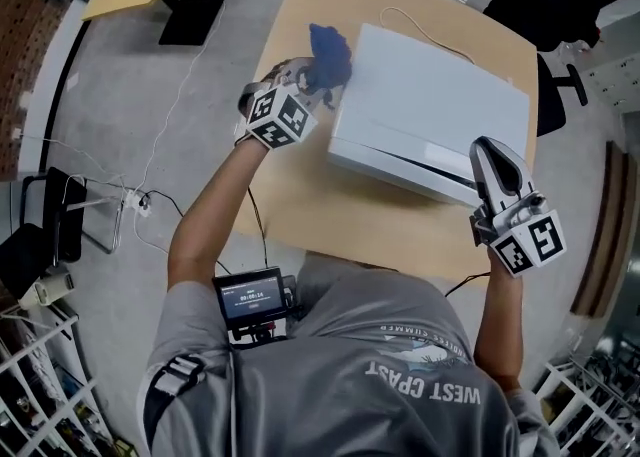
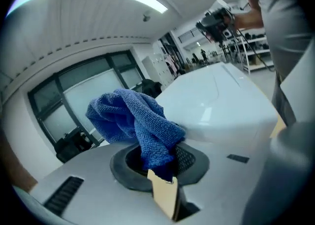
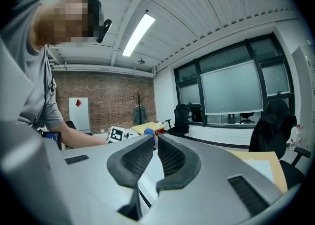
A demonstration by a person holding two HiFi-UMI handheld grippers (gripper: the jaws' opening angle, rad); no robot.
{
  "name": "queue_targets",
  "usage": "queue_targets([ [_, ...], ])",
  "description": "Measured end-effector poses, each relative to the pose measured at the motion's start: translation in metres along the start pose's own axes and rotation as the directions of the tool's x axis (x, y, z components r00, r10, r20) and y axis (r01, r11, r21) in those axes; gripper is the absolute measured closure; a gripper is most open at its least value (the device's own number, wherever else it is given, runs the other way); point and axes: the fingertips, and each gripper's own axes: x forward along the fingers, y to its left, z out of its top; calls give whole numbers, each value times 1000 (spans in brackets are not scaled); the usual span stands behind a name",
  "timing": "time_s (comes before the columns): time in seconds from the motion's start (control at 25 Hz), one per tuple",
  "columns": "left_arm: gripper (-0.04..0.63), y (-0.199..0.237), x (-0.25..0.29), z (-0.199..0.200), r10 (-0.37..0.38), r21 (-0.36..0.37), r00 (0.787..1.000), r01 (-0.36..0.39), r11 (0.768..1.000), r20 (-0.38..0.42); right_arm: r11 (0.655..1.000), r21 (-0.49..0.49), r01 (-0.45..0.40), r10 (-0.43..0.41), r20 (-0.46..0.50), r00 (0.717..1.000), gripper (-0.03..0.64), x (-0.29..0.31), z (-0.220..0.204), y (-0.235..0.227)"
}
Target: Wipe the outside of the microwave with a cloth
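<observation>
My left tongs (image 1: 316, 81) are clenched on a crumpled blue microfibre cloth (image 1: 330, 50); I grip it by one fold so the bulk stands free ahead of the jaws as a wiping pad. The cloth sits at the far left corner of the white box-shaped microwave (image 1: 430, 100); it is probably touching the top edge, though the head view does not settle contact. My right tongs (image 1: 497, 157) are closed on nothing, with the tip at the microwave's near right corner; I judge this a brace, so the casing will not slide on the pale wooden tabletop (image 1: 290, 207) under pressure. The wiping stroke looks about to begin; most of the casing is still to do.
</observation>
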Motion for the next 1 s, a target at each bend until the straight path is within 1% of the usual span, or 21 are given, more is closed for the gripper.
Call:
queue_targets([
  [0.08,522,-9,14,-14,-29,103,997,36,994,-66,1000,6,-4,4,-18,1000,577,10,-8,2],
  [0.2,522,-25,32,-31,-62,249,989,94,964,-135,1000,13,-16,17,-45,999,577,26,-18,7],
  [0.28,522,-29,38,-39,-59,311,986,106,944,-157,1000,18,-21,22,-64,998,577,36,-23,10],
  [0.36,522,-32,43,-46,-55,339,983,112,934,-173,1000,25,-19,21,-81,996,577,43,-28,11],
  [0.48,523,-47,52,-65,-84,336,974,152,930,-209,999,33,-15,18,-103,995,577,50,-35,10],
  [0.6,523,-64,61,-86,-120,289,967,184,939,-226,999,40,-14,18,-121,993,577,57,-43,12],
  [0.68,523,-79,69,-104,-156,257,956,221,941,-249,999,48,-13,19,-131,991,577,62,-49,11],
  [0.8,523,-107,81,-135,-232,221,926,303,927,-298,998,58,-11,20,-146,989,577,68,-57,10],
  [0.84,523,-114,84,-145,-247,221,917,323,920,-312,998,63,-10,19,-150,988,577,71,-60,11],
  [1.0,525,-130,95,-175,-279,237,896,371,898,-347,997,74,-11,23,-163,986,577,82,-72,13],
])
